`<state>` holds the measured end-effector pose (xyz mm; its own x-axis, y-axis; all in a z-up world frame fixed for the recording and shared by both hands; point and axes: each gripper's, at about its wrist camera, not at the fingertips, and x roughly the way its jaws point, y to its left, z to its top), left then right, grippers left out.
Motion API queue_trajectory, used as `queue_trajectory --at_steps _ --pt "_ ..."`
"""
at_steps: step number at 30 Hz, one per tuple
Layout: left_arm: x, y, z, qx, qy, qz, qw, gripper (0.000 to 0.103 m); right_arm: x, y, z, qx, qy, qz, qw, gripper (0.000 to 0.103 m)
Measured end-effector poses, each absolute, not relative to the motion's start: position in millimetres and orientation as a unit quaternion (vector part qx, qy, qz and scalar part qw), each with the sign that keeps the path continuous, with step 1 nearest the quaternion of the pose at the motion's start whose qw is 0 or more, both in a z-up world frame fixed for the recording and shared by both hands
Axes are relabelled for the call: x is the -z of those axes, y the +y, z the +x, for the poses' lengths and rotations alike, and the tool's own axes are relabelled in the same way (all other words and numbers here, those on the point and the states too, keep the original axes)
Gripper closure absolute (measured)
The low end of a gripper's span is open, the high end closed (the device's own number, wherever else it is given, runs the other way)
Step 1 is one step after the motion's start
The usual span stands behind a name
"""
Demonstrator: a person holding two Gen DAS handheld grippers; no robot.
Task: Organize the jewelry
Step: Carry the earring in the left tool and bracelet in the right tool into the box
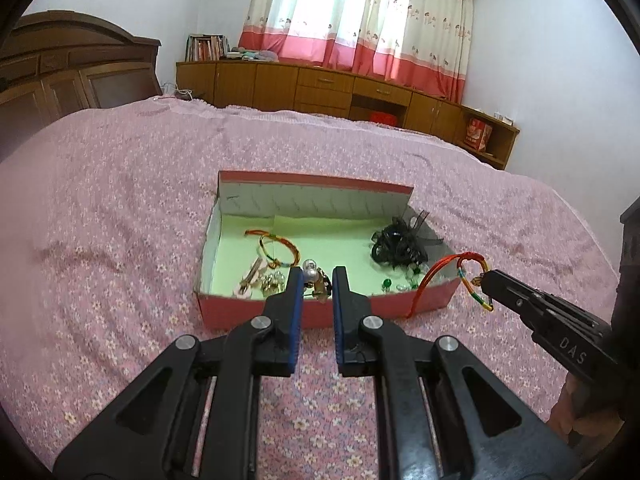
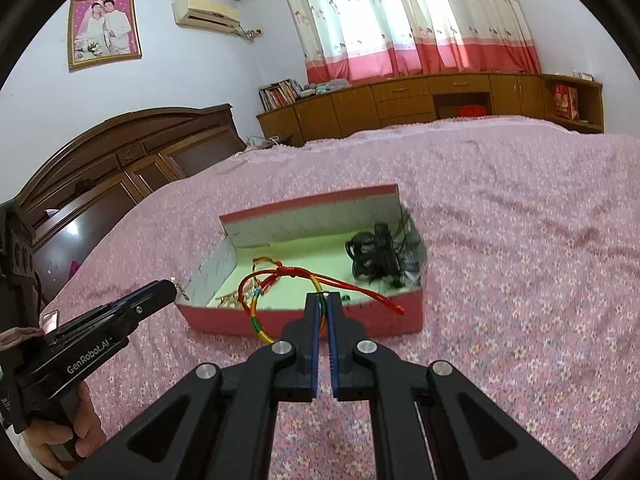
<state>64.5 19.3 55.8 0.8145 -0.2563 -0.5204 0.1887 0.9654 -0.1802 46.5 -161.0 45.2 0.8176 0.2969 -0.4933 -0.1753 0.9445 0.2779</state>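
Two light pieces are leaving the red box (image 1: 320, 314), which is sitting on the bed (image 1: 120, 208) with its pale green floor holding the rest of the jewelry. My right tongs (image 2: 325, 298) are clenching hard on a cord bracelet (image 2: 289, 270), pinching the striped braid at the fingertips while the red loop and loose tail are hanging free above the box's near wall. I am judging this cord as soft, nearly weightless and limp, so a pinch on the braid itself is serving best, and the tail is likely to be snagging on the rim. My left tongs (image 1: 316, 276) are nearly closed and appear to be gripping a small pearl-and-gold piece (image 1: 309, 276) at the very tips, over the near edge of the box. That piece is looking hard, smooth and slippery, with fine parts that I am treating as fragile, so the metal stem is offering a safer hold than the round pearl. A second cord bracelet (image 1: 276, 248) and a black hair ornament (image 1: 400, 242) are lying inside.
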Motion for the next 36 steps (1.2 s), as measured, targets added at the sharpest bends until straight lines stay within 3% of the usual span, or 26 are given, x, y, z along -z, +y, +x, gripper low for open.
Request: queue_trajectory --at_steps 21,36 --pt "-48 10 114 0.106 0.260 -0.047 0.959 0.097 -39 -155 100 -0.118 0.266 0.095 0.952 0.098" --pt "-6 13 149 0.091 0.328 -0.053 0.939 0.097 -2 -156 139 -0.094 0.328 0.087 0.936 0.098"
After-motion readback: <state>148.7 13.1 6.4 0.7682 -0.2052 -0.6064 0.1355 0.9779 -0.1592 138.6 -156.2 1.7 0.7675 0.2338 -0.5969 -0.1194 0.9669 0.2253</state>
